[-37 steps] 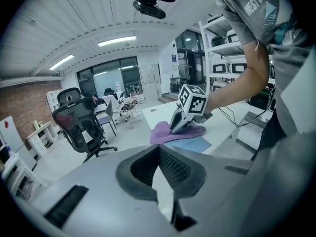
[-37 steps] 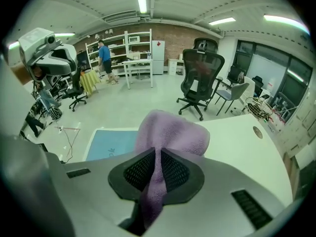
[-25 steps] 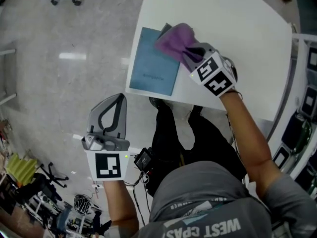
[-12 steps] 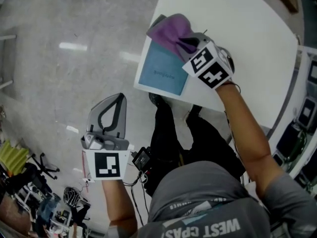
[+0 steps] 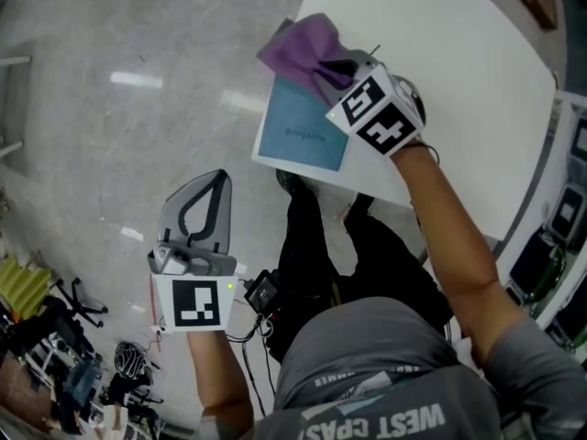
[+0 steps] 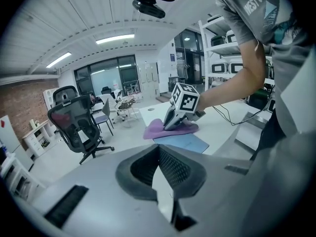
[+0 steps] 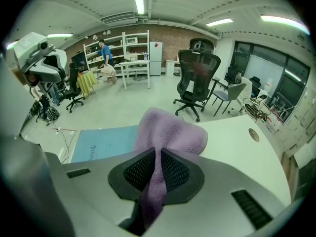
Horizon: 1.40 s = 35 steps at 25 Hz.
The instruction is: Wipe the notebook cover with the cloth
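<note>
A blue notebook (image 5: 303, 134) lies at the near left corner of the white table (image 5: 459, 81), also visible as the notebook (image 7: 101, 142) and the notebook (image 6: 182, 142). My right gripper (image 5: 335, 73) is shut on a purple cloth (image 5: 298, 49), which drapes over the notebook's far end; the cloth (image 7: 165, 132) is pinched between the jaws. The cloth (image 6: 160, 130) rests on the table and cover. My left gripper (image 5: 204, 204) hangs off the table over the floor, jaws shut with nothing in them.
The table's left edge runs beside the notebook, with grey floor (image 5: 110, 108) beyond. Office chairs (image 7: 197, 80) stand past the table. Shelving (image 5: 559, 209) lines the right side. A person's legs and shoes (image 5: 307, 209) are under the near edge.
The right gripper has carried the purple cloth farther toward the notebook's far left corner, uncovering more of the blue cover. The left gripper has stayed where it was.
</note>
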### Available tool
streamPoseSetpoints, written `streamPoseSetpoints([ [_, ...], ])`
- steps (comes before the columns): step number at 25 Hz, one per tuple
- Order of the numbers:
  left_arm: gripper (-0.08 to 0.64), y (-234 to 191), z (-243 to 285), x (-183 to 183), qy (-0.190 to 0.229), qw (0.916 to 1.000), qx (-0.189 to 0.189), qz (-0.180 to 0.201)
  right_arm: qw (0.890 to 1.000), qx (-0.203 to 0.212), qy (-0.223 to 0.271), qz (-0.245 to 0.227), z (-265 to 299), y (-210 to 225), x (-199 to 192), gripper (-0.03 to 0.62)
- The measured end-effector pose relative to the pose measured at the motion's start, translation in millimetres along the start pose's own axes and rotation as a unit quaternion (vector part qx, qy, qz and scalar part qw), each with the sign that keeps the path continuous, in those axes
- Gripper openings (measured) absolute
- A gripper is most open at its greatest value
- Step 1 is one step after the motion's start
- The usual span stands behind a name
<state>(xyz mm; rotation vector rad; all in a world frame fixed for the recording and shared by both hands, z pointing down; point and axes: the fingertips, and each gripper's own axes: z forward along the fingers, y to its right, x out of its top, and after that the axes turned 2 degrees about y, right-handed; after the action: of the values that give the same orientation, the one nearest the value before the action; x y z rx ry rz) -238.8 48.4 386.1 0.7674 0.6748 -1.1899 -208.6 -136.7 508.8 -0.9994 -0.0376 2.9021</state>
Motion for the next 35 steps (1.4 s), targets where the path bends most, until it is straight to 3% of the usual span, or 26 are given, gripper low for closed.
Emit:
streamPoseSetpoints([
  [7, 0.003, 7, 14, 23, 0.011, 0.9997, -0.018, 0.013, 0.999, -0.014, -0.017, 0.041, -35, 9, -45, 0.057],
  [14, 0.003, 27, 29, 44, 0.021, 0.9987, -0.038, 0.027, 0.998, -0.027, -0.028, 0.041, -50, 30, -66, 0.057],
  [20, 0.003, 22, 22, 31, 0.017, 0.9991, -0.032, 0.020, 0.999, -0.025, -0.036, -0.002, -30, 38, -40, 0.057],
  [28, 0.003, 12, 7, 5, 0.007, 0.9999, -0.010, 0.000, 0.998, -0.010, -0.023, -0.066, 7, 17, 15, 0.057],
  [35, 0.003, 1, 2, -5, 0.003, 1.0000, 0.000, -0.009, 0.998, -0.007, -0.016, -0.062, 15, 13, 24, 0.057],
])
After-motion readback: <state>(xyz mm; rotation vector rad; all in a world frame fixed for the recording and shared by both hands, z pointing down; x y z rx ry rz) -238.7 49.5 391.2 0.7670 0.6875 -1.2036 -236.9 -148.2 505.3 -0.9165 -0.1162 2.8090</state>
